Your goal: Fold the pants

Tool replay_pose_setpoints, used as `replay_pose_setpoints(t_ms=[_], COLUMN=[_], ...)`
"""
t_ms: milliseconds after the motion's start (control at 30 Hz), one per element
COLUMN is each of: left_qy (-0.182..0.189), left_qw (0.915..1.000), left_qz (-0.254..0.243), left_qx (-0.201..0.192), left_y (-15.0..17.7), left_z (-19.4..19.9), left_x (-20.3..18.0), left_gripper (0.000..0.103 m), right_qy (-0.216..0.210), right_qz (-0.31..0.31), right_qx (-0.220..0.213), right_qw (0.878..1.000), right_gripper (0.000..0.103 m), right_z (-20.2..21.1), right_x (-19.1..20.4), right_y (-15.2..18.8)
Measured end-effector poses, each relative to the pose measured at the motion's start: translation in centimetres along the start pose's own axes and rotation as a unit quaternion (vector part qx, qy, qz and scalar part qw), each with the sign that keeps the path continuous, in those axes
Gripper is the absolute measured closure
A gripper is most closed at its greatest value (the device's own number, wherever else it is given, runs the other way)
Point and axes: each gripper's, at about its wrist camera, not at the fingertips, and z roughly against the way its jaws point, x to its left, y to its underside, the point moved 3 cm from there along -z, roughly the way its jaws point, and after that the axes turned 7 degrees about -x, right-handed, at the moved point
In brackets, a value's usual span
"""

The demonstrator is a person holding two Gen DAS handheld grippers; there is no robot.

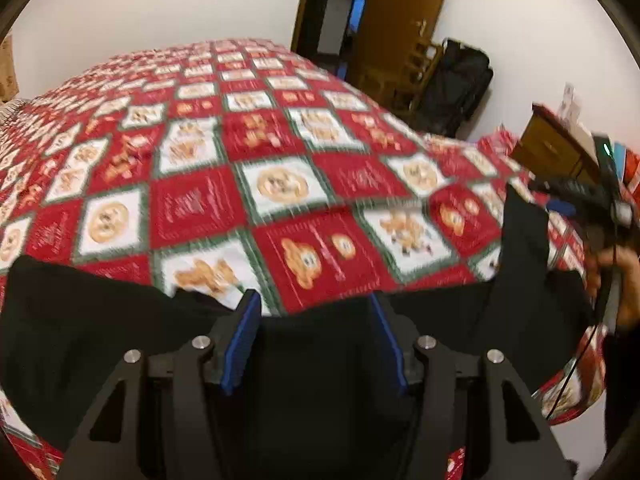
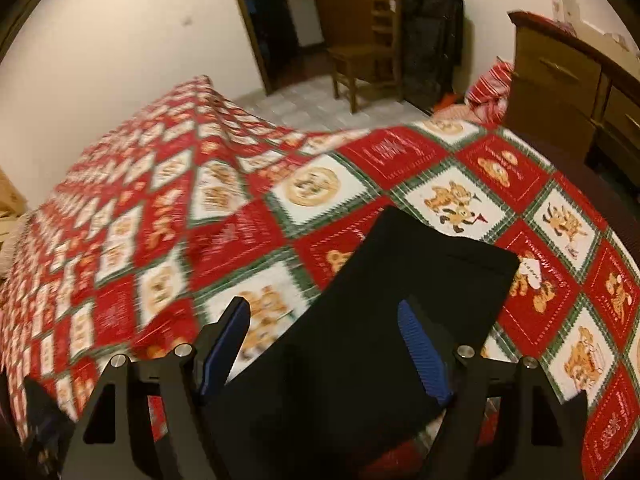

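We find the black pants (image 1: 120, 340) lying on the near edge of the bed, over the red, white and green patchwork quilt (image 1: 280, 184). In the right wrist view one folded black panel (image 2: 400, 300) lies flat. The left gripper (image 1: 314, 340) hangs above the cloth, jaws apart, blue pads clear of the fabric. The right gripper (image 2: 324, 348) is likewise released, pads spread wide over the panel. A hand (image 1: 624, 284) carries it. Beyond stand a wooden chair (image 2: 368, 52), a dark bag (image 2: 432, 40) and a wooden dresser (image 2: 560, 80)
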Motion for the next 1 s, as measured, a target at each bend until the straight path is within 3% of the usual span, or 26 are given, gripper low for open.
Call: replay_pose_setpoints(t_ms=[167,267,300,333,433,533,633,833,1000], left_qy=[-0.004,-0.003,-0.003,-0.005,-0.01,-0.013,-0.011,-0.013,-0.012], left_qw=[0.9996,0.9995,0.9995,0.9995,0.9995,0.9995,0.9995,0.9995,0.9995], left_qz=[0.009,0.008,0.007,0.005,0.001,-0.003,0.002,0.001,0.006], left_qx=[0.028,0.029,0.029,0.03,0.031,0.03,0.03,0.03,0.027], left_y=[1.4,1.6,1.6,1.7,1.8,1.9,1.8,1.8,1.8], left_z=[-1.4,-1.4,-1.5,-1.5,-1.7,-1.5,-1.5,-1.6,-1.5], left_x=[0.2,0.3,0.2,0.2,0.0,-0.2,0.0,-0.1,-0.1], left_gripper=[0.045,0.045,0.045,0.045,0.045,0.044,0.044,0.044,0.044], right_qy=[0.053,0.074,0.058,0.046,0.005,-0.055,-0.085,-0.1,-0.104], right_qz=[-0.012,0.0,-0.012,-0.021,-0.054,-0.088,-0.108,-0.164,-0.225], right_qx=[0.039,0.016,0.013,0.015,0.011,-0.04,-0.077,-0.118,-0.107], right_qw=[0.998,0.997,0.998,0.999,0.998,0.994,0.988,0.974,0.963], right_gripper=[0.027,0.069,0.091,0.099,0.1,0.1,0.1,0.1,0.1], right_z=[-3.3,-2.8,-2.6,-2.5,-1.5,2.5,6.4,13.1,14.9], right_x=[-1.0,-1.3,-1.7,-2.0,-3.2,-4.8,-6.5,-11.8,-15.5], right_y=[1.3,1.7,1.7,1.7,1.6,1.5,2.0,6.5,11.8])
